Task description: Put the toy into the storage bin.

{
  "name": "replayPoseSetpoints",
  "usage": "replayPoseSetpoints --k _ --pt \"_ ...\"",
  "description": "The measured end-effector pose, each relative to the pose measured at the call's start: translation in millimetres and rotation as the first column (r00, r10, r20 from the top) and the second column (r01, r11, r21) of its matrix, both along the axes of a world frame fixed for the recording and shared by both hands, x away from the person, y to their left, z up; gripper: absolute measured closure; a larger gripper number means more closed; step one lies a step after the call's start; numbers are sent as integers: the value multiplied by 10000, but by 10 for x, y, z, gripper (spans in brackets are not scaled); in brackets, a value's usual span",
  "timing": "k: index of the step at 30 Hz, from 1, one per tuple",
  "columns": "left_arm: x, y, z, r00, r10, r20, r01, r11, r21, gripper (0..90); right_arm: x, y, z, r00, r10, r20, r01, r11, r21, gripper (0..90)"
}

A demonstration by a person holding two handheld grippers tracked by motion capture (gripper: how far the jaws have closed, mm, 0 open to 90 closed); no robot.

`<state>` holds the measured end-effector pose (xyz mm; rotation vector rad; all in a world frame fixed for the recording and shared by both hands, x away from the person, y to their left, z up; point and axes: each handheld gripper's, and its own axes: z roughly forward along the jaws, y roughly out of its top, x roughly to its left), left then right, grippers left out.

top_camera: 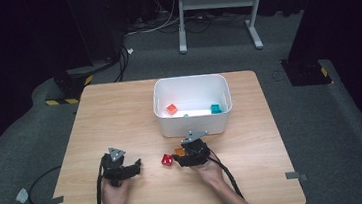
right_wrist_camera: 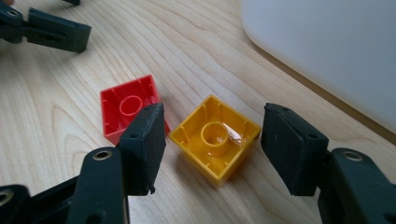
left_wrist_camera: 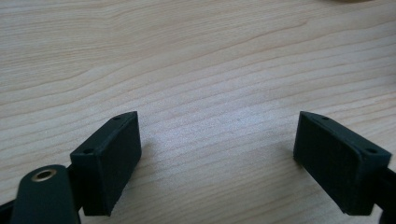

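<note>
A yellow brick (right_wrist_camera: 219,154) lies upside down on the wooden table (top_camera: 120,113), its hollow side up. My right gripper (right_wrist_camera: 212,149) straddles it, one jaw on each side, with the pads close to the brick but not pressing on it. A red brick (right_wrist_camera: 123,105), also upside down, lies just beyond the left jaw. From above, the right gripper (top_camera: 176,155) points left at the yellow brick (top_camera: 180,152) and red brick (top_camera: 166,159). My left gripper (top_camera: 137,165) rests at the front left, jaws wide apart (left_wrist_camera: 217,154) over bare wood.
A white bin (top_camera: 194,123) stands just behind the right gripper; its wall (right_wrist_camera: 327,46) is near the yellow brick. Inside lie an orange brick (top_camera: 171,109), a teal brick (top_camera: 215,108) and a small teal piece (top_camera: 186,115). The left gripper's jaw (right_wrist_camera: 51,30) shows beyond the red brick.
</note>
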<state>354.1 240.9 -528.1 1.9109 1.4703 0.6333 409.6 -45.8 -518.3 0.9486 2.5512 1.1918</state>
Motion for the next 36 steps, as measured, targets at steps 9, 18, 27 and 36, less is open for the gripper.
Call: replayPoseSetpoints --k 9,18,27,36 --pt "0 0 0 10000 -4 -4 4 10000 -2 152 -6 14 -23 9998 -47 190 52 9996 -276 455" --pt "0 0 0 10000 -4 -6 4 10000 -3 151 -30 -35 -9 9991 -225 346 235 9994 -267 464" --pt "0 1 0 10000 -6 -8 6 10000 -5 151 -59 -158 88 9986 -327 420 322 9994 138 465" --pt "0 1 0 10000 -8 -6 8 10000 -4 151 -102 -254 183 9980 -338 542 317 9987 399 464"
